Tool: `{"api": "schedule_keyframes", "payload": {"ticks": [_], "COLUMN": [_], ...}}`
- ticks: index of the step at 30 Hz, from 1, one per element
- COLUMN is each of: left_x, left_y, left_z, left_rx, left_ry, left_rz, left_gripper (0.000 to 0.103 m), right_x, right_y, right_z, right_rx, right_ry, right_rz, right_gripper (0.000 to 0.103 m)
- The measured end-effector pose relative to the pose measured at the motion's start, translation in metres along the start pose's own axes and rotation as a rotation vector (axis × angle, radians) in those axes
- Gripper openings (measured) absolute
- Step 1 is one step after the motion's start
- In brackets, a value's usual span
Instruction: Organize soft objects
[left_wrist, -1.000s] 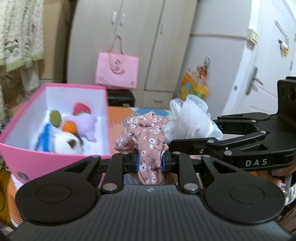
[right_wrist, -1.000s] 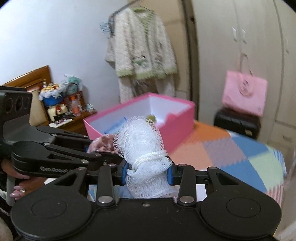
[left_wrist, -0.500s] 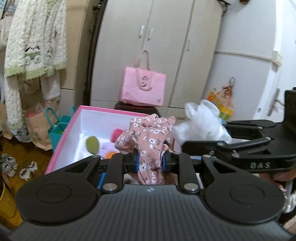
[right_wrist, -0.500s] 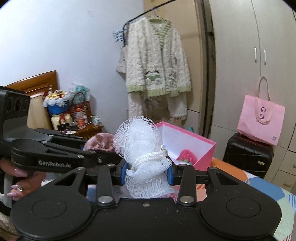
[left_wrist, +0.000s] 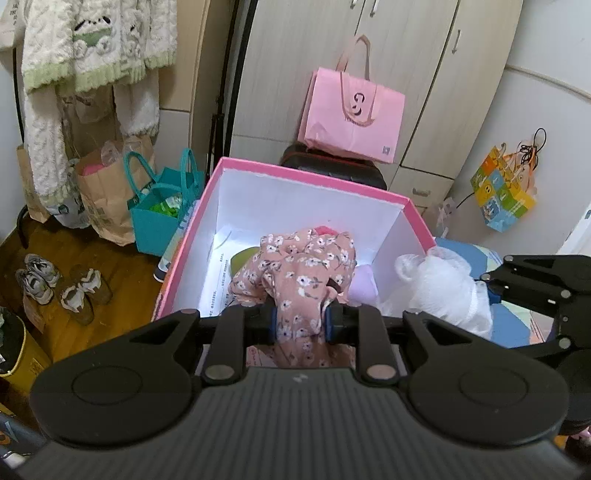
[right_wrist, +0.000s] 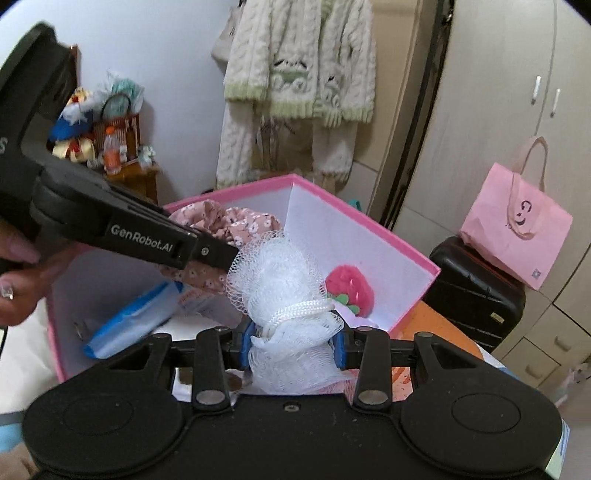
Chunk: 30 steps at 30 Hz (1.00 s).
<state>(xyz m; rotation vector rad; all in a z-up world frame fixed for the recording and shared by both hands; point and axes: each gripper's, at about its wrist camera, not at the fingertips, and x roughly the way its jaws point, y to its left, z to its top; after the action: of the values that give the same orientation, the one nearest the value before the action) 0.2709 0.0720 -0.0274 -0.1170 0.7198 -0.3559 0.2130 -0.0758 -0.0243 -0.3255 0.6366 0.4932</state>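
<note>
Holding a floral cloth (left_wrist: 300, 280) pinched between its closed pads, the left gripper (left_wrist: 300, 320) hangs over the open pink box (left_wrist: 309, 176). The right gripper (right_wrist: 293, 341) clamps a white mesh puff (right_wrist: 280, 280) just beside it, also above the box. Inside lie a red plush (right_wrist: 350, 286) and a blue packet (right_wrist: 129, 325). A hand (right_wrist: 22, 284) shows at the left gripper's handle.

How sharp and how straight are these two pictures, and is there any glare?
Left wrist view: fisheye bends the wardrobe edges; the floral cloth is sharp; a bright patch of light on the pink box floor. Right wrist view: the mesh sponge is sharp, the shelf clutter slightly smeared, dark corners at the frame edges.
</note>
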Motion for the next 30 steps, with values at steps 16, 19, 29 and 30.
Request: {"api": "schedule_keyframes", "payload": {"ticks": [16,19,29,30], "left_x": [-0.031,-0.047,-0.086,-0.089], "left_y": [-0.013,-0.022,-0.053,-0.056], "left_z": [-0.011,-0.015,-0.027,-0.028], "left_rx": [0.025,0.059,0.1,0.088], "left_ry": [-0.028,-0.052,-0.033,-0.012], "left_rz": [0.039,0.063,0.133,0.149], "left_gripper": [0.072,0.081,0.102,0.102], "right_x": [-0.023,-0.046,-0.095,-0.097], "right_y": [0.009,0.001,-0.007,-0.007], "right_z": [-0.005,-0.011,-0.032,-0.034], "right_rx": [-0.045,0.019,0.15,0.161], "right_ry": [-0.036,-0.09,-0.154,-0.151], "right_rz": [-0.005,0.013,-0.022,-0.033], "right_gripper": [0.075,0.075,0.075,0.075]}}
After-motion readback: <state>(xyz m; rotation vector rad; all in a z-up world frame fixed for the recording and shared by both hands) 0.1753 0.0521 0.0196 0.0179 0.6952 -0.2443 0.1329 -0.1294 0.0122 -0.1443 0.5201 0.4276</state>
